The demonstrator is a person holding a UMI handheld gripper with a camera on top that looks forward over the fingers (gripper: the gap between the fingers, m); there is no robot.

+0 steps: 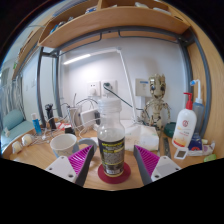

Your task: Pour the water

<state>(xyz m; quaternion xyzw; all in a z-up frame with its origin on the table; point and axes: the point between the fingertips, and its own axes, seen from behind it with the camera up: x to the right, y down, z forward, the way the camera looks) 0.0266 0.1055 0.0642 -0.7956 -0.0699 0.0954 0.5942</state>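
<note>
Tongs (111,163) spread apart; pink pads at approx. 8 and 4 o'clock of the bottle (111,140), gaps visible both sides, so no grip yet. Bottle stands upright on a round pink coaster (114,174) on the wooden surface (40,157), directly btwn. the fingers, 12 o'clock from the tongs. Long axis vertical. Appearance: clear body, white cap, dark label w/ yellow print; fill level not discernible. White mug (65,144) sits at approx. 10 o'clock of the bottle, near, prob. the pour target. Judged next req.: close squarely on the labelled body before lifting.
</note>
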